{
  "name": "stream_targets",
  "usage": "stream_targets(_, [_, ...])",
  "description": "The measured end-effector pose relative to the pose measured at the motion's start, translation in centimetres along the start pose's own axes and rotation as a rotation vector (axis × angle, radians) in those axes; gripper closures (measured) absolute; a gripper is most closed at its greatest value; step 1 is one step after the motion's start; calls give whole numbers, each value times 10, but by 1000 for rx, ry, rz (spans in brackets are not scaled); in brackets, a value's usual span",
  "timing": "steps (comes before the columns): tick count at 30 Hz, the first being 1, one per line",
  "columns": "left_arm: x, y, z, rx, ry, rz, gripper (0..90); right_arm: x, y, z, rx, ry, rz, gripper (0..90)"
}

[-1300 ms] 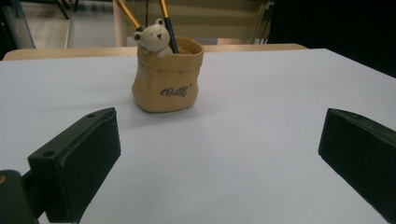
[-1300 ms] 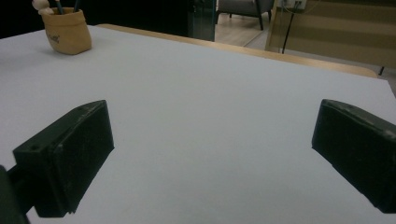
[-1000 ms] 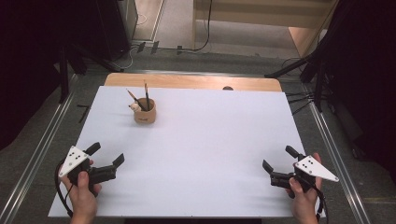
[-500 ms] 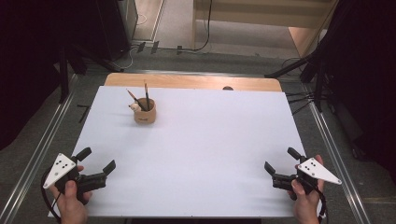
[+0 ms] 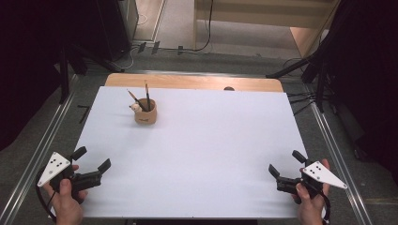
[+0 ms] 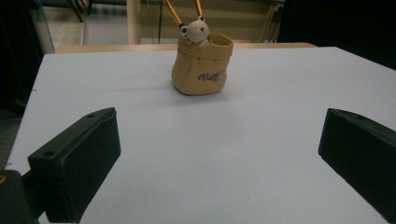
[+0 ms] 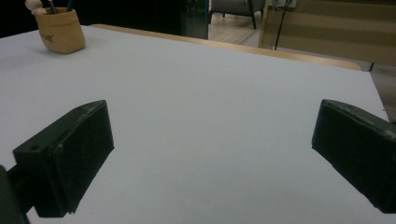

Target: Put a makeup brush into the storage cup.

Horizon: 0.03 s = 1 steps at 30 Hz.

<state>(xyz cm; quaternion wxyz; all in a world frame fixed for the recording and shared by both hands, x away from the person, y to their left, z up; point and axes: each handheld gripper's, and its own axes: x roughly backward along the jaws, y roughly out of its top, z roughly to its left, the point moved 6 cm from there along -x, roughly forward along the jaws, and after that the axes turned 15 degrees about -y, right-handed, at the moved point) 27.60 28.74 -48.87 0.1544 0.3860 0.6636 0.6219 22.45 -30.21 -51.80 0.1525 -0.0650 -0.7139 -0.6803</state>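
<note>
A tan sack-shaped pen holder (image 5: 145,113) with a small white bear figure and two pencils stands on the white table top (image 5: 197,140), back left of centre. It appears ahead in the left gripper view (image 6: 201,63) and far off at top left in the right gripper view (image 7: 60,30). My left gripper (image 5: 92,159) is held at the table's front left corner, open and empty. My right gripper (image 5: 286,164) is held at the front right corner, open and empty too. Both sets of jaws stand wide apart over bare table.
A wooden strip (image 5: 192,82) edges the table's far side, with a small dark knob (image 5: 228,88) on it. Metal rails (image 5: 51,136) run along both sides. Dark stands and cables sit on the floor beyond the table.
My left gripper has drawn back toward the front left corner and a little leftward. My right gripper has shifted slightly toward the front edge. The pen holder has stayed put.
</note>
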Motion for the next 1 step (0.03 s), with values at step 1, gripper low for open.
stream_targets(1, [-1, 0, 0, 2, -5, -1, 0, 0, 0, -1, -2, 1, 1, 0])
